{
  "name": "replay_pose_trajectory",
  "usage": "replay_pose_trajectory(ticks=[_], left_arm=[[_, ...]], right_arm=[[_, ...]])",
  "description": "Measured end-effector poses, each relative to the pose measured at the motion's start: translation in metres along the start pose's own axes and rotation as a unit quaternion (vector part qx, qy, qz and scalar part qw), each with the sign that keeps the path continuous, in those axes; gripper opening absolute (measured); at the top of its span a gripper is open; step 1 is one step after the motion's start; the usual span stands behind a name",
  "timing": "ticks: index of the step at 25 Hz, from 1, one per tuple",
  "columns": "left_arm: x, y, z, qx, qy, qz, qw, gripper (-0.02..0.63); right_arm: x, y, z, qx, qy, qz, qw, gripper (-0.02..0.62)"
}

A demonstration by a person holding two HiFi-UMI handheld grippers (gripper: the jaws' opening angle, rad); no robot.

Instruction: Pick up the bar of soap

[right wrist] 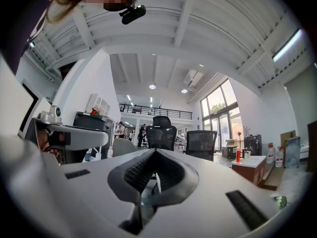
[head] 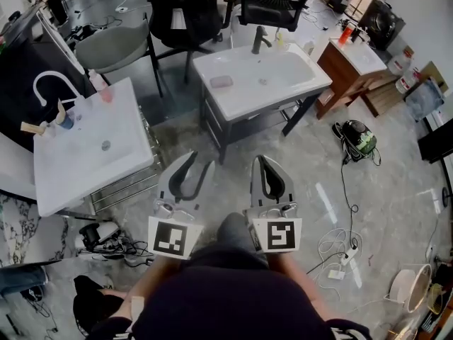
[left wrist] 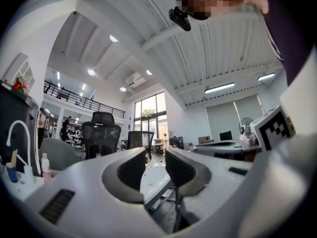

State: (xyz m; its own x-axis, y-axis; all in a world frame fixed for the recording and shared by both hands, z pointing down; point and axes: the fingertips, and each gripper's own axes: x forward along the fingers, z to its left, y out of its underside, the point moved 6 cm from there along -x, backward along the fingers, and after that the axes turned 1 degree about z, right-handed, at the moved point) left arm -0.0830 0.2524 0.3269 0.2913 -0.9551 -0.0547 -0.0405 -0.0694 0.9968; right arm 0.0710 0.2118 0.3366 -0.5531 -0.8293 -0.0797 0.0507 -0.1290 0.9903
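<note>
Soap (head: pixel 221 82) is lying crosswise in the sink (head: pixel 283 94), well ahead; we are holding the left gripper (head: pixel 202 159) (part-open, empty) nearer it, the right gripper (head: pixel 262 159) closed on nothing.

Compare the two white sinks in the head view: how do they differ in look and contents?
The left sink has a white arched faucet, while the far sink has a dark faucet. The far sink holds a pale bar of soap; the left sink's basin shows only its drain. Both are white and rectangular.
</note>
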Motion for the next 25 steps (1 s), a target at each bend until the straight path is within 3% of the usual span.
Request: replay_pose_trajectory(ticks=[11,25], left_arm=[[0.057,0.012,0.027,0.003,0.0,-0.001,1.0,0.112],[0.207,0.018,0.077,0.018,-0.017,0.0,0.9997,0.114]], right_arm=[[0.061,0.01,-0.026,0.006,-0.003,-0.004,1.0,0.017],[0.205,0.025,-0.109,0.01,-0.039,-0.012,0.999,0.017]])
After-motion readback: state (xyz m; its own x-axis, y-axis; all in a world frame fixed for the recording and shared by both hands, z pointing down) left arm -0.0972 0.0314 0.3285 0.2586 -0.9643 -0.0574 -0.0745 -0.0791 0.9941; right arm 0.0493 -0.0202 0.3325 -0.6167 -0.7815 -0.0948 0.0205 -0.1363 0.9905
